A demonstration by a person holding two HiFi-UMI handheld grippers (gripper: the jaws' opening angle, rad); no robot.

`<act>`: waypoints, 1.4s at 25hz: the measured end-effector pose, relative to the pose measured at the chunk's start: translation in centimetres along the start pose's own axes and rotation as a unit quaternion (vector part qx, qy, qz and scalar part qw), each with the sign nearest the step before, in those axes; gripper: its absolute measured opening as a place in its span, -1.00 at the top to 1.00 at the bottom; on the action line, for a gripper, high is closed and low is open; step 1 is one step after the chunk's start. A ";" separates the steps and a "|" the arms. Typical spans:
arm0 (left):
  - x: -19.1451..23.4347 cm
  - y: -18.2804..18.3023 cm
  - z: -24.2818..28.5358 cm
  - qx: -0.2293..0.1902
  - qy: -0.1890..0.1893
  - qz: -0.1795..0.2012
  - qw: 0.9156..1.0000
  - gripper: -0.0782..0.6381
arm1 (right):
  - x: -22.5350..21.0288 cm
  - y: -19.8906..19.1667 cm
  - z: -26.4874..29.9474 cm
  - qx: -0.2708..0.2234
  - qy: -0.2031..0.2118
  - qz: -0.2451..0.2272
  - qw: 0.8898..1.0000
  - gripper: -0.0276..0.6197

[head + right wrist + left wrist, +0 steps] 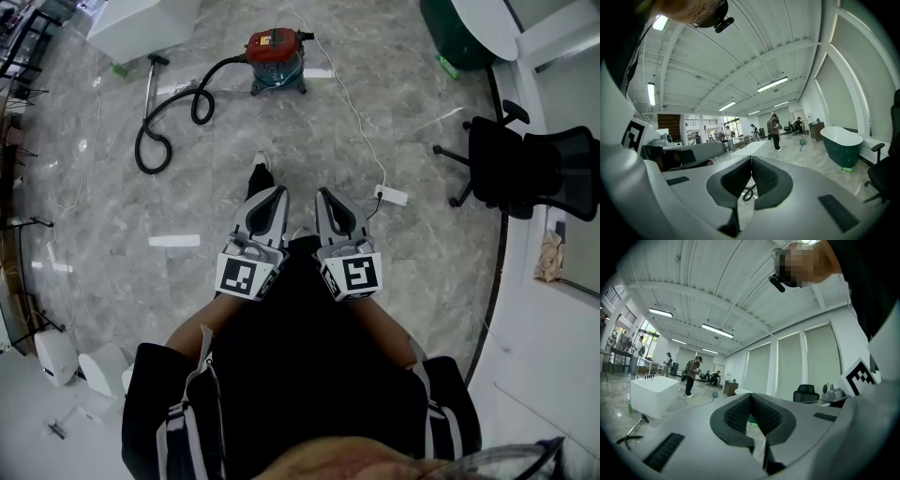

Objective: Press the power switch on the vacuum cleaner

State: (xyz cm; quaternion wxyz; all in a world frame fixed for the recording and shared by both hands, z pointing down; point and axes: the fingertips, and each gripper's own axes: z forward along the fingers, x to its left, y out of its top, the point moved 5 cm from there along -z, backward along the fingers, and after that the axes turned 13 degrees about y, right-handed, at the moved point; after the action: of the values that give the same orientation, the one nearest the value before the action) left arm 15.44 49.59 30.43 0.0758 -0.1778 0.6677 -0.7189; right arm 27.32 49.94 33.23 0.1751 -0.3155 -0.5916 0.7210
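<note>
The vacuum cleaner (277, 58), with a red top and a metal drum, stands on the marble floor far ahead of me. Its black hose (173, 112) loops off to the left and ends in a wand (150, 89). I hold both grippers low in front of my body, side by side and well short of the vacuum. The left gripper (272, 194) (750, 397) is shut with nothing in it. The right gripper (326, 194) (751, 159) is shut and empty too. A bit of the hose (749, 193) shows below the right gripper's closed tips.
A white power strip (392, 195) lies just right of the grippers, its thin cable running toward the vacuum. A black office chair (525, 169) stands at the right, a green bathtub (459, 33) at the back right, a white box (141, 23) at the back left. People stand far off.
</note>
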 end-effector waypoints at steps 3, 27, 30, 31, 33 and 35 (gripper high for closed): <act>-0.1 0.2 0.7 0.008 0.003 0.010 1.000 0.73 | -0.6 -0.1 0.0 -0.010 -0.001 0.013 1.000 0.86; 9.3 -2.1 15.8 0.018 -0.021 0.005 1.000 0.73 | -10.1 1.7 14.4 0.010 -0.022 -0.014 1.000 0.86; 12.4 -0.6 22.0 0.014 -0.012 -0.006 1.000 0.73 | -13.6 4.4 20.2 0.013 -0.029 -0.013 0.999 0.86; 13.3 0.2 23.8 0.005 -0.015 -0.011 1.000 0.73 | -14.7 5.7 22.0 0.008 -0.032 -0.014 0.999 0.86; 15.5 2.0 26.3 -0.004 -0.016 -0.021 1.000 0.73 | -16.0 7.8 25.8 0.005 -0.028 -0.022 0.999 0.86; 17.8 3.1 28.4 -0.003 -0.007 -0.022 1.000 0.73 | -16.4 9.1 29.7 0.010 -0.017 -0.034 0.999 0.86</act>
State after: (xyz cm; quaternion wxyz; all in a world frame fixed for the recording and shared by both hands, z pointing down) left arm 8.67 16.65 31.44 0.0644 -0.1975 0.6655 -0.7169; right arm 20.93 15.43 31.54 0.1924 -0.2817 -0.5976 0.7256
